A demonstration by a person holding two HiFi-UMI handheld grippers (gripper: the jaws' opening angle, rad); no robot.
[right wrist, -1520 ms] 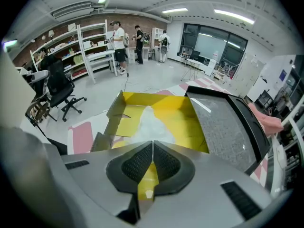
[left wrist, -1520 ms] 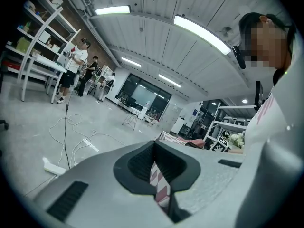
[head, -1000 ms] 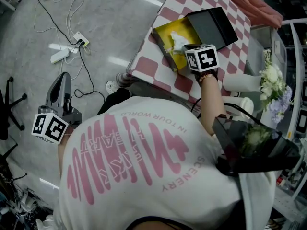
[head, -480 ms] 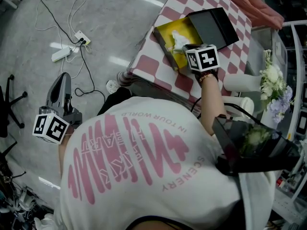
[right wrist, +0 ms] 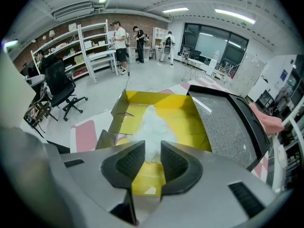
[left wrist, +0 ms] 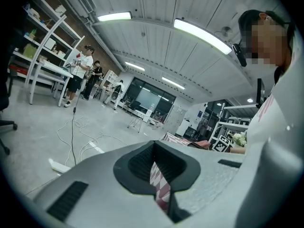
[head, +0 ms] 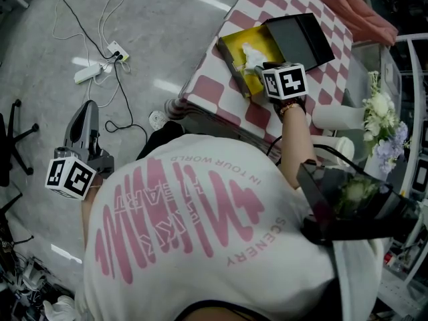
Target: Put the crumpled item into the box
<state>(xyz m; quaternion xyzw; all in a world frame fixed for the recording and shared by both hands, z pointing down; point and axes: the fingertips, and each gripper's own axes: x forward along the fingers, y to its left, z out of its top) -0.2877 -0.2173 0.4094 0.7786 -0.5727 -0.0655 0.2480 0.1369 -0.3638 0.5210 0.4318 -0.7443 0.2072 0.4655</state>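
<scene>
Found crumpled paper (right wrist: 153, 127) lying inside the yellow box (right wrist: 190, 120) on the table (head: 207, 89); placement judged essentially done. Saw right gripper (right wrist: 152, 152) fingers opening, paper between their tips unpressed; left gripper (left wrist: 153, 156) fingers closed, empty. Left to do: withdrawal only.

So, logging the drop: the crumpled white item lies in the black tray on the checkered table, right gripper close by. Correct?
No: the crumpled white item lies in the yellow box, not the black tray beside it; the right gripper view shows it. The right gripper is close by, jaws opening, the item's edge between them.
</scene>
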